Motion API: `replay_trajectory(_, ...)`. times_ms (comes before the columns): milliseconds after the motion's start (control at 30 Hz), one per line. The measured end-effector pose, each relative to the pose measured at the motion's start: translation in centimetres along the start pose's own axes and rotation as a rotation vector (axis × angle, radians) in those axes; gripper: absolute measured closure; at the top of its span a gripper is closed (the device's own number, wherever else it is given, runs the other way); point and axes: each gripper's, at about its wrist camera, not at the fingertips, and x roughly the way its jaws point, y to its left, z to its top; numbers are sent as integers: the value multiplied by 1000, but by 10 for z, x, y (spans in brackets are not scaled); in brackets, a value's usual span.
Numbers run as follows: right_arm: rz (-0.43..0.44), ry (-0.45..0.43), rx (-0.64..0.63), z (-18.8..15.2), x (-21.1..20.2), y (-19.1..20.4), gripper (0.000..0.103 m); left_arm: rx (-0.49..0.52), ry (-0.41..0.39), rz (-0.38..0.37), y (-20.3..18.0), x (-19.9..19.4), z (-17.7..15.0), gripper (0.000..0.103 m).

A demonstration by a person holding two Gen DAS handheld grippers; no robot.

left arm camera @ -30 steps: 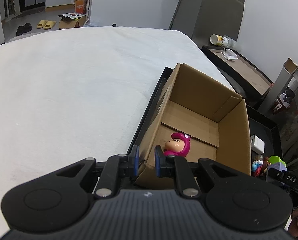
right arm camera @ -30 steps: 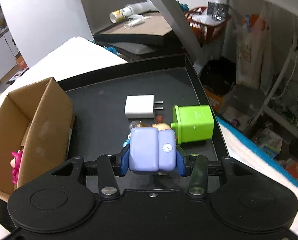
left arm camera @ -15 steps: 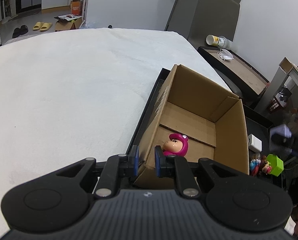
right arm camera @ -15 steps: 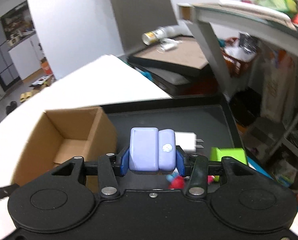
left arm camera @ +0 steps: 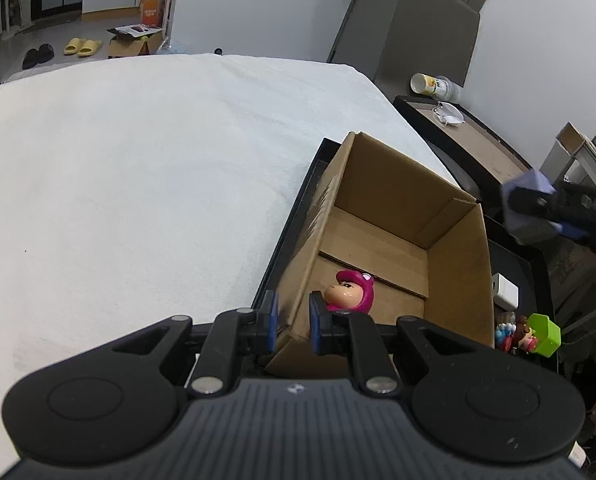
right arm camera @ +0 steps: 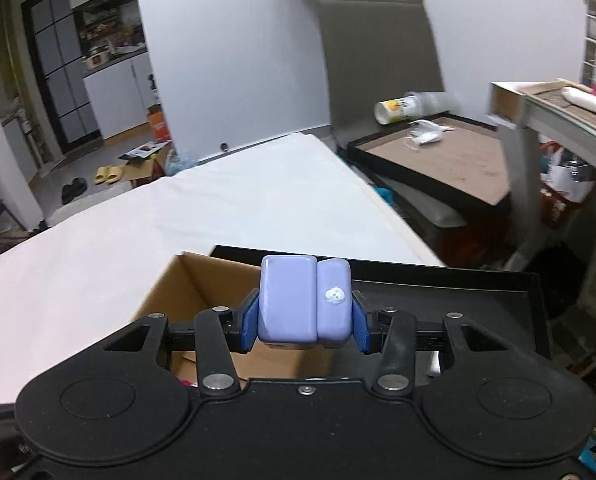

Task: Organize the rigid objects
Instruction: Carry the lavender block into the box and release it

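My left gripper (left arm camera: 291, 323) is shut on the near left wall of the open cardboard box (left arm camera: 453, 276), which stands on a black tray (left arm camera: 288, 240). A pink figure (left arm camera: 351, 293) lies inside the box near that wall. My right gripper (right arm camera: 303, 322) is shut on a lavender block (right arm camera: 294, 300) and holds it above the box's (right arm camera: 202, 284) right part. In the left wrist view the right gripper with the lavender block (left arm camera: 527, 190) is at the far right, above the tray.
On the tray to the right of the box lie a white charger (left arm camera: 505, 290), a green cube (left arm camera: 543, 334) and a small colourful figure (left arm camera: 505, 330). A white table (left arm camera: 138, 184) spreads to the left. A low brown table (right arm camera: 441, 160) with a cup stands behind.
My right gripper has lifted the lavender block off the tray and carried it left, up over the box. My left gripper has kept its hold on the box wall.
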Motion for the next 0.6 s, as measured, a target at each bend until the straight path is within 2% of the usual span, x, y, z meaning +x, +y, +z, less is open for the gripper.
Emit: replay_trajectory(600,136,65,-22,-6,34,48,59,-31,18,-36,7,5,1,88)
